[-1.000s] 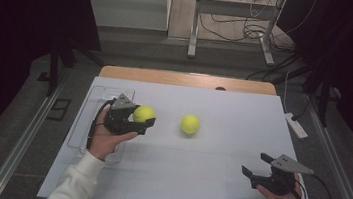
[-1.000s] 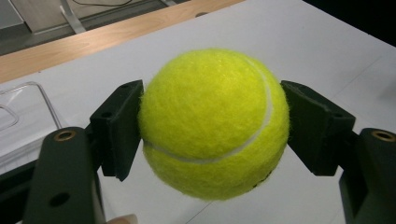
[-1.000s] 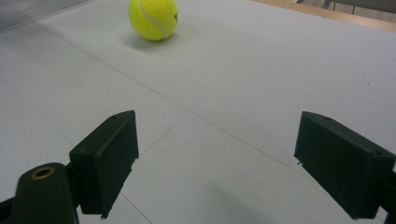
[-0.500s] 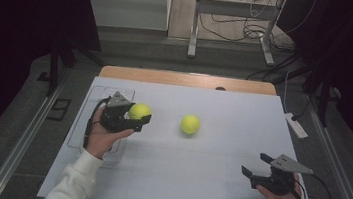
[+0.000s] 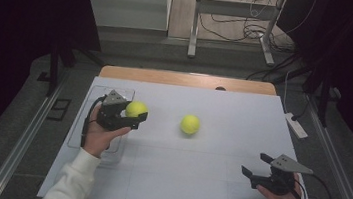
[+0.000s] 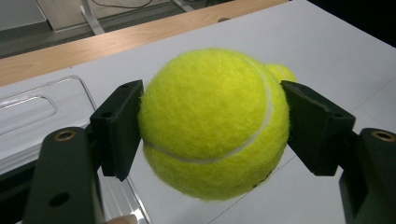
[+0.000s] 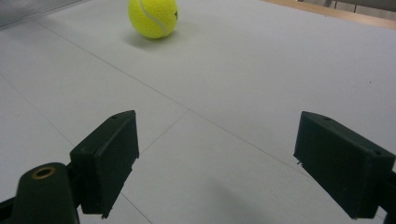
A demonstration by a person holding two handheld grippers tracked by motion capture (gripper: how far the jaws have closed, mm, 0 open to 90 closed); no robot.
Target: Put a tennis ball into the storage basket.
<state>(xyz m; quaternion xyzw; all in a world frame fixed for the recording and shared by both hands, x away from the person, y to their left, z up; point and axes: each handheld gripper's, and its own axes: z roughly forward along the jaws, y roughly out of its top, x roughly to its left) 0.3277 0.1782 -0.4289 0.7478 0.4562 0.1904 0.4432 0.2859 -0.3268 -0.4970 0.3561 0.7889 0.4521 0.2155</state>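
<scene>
Since a second ago, the held tennis ball [image 5: 136,108] is shifted a bit left toward the clear tray [image 5: 96,91], clamped in the left gripper [image 5: 132,116]. The second ball [image 5: 190,124] is left mid-table; the right gripper [image 5: 256,165] is kept wide open, empty.

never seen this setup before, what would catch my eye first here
The bright yellow tennis ball clamped in the left tool stands out most, held above the left side of the white table, beside a clear tray. A second tennis ball lies loose near the middle of the table. At the near right, the right tool has its jaws wide apart with nothing between them.
</scene>
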